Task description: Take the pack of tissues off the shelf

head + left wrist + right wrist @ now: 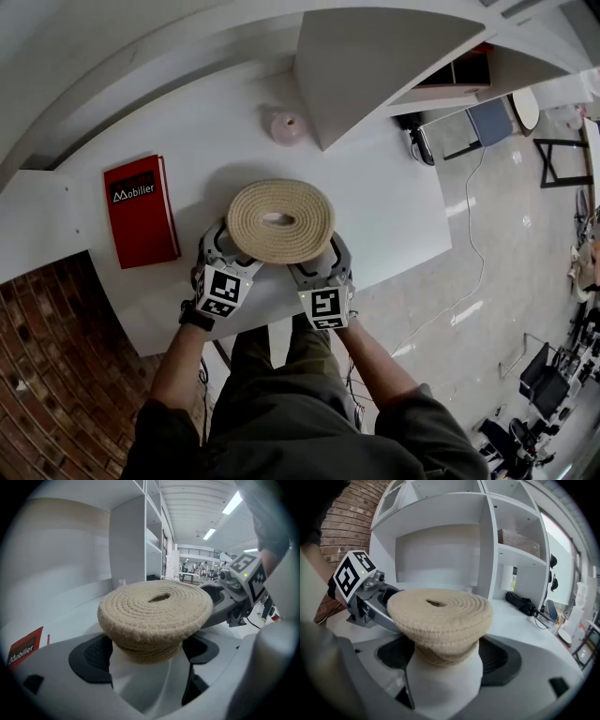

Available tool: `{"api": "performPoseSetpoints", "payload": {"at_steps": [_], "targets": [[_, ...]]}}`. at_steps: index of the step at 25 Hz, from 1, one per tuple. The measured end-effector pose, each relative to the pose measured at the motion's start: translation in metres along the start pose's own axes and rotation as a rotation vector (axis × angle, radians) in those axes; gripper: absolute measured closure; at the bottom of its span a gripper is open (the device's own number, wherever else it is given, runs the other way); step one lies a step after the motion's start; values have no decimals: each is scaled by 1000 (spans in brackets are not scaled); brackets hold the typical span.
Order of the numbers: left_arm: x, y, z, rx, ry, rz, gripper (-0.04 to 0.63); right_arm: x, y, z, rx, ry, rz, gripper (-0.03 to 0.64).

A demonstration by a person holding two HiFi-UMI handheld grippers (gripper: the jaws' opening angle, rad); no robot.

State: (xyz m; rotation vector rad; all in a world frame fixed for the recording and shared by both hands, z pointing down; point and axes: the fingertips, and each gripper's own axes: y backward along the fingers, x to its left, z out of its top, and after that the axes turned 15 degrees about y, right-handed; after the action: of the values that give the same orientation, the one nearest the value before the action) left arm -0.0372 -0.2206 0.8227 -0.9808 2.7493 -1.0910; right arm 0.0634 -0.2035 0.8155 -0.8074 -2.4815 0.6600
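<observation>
A tall white shelf unit [487, 536] fills the wall, with a red brick wall [47, 356] to the person's left. Its broad white bottom board [394, 206] runs out like a counter, and an upright white partition [375, 66] stands at the back of it.

The person stands at the front edge of this board with both arms stretched forward. The pack of tissues [281, 220], a round beige woven case with a slot in its top, sits over the board near the front edge, in front of the partition. I cannot tell whether it rests on the board or is just clear of it.

A red book [141, 211] lies flat on the board to its left, well apart from it.

The left gripper [223, 255] has the pack from the near left. Its jaws stand partly open, with the dark pads pressed against the narrower lower body of the case, under the overhanging top. The right gripper [328, 262] has the pack from the near right in the same way, pads against either side of the lower body.

A small pale pink round thing [288, 126] lies further back, just beside the foot of the partition.
</observation>
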Motion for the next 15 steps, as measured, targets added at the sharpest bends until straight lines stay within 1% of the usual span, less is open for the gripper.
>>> {"api": "performPoseSetpoints", "payload": {"at_steps": [4,7,11,15], "targets": [[2,7,-7,45,-7,-3,140,1,8,-1,9,6,22,196],[4,18,-12,69,-12,9,140,-1,19,-3,21,-2,27,196],[6,39,-12,79,-12,26,141,-10,38,-2,35,-23,21,196],[2,64,-4,74,-8,28,150,-15,59,13,26,-23,27,198]]}}
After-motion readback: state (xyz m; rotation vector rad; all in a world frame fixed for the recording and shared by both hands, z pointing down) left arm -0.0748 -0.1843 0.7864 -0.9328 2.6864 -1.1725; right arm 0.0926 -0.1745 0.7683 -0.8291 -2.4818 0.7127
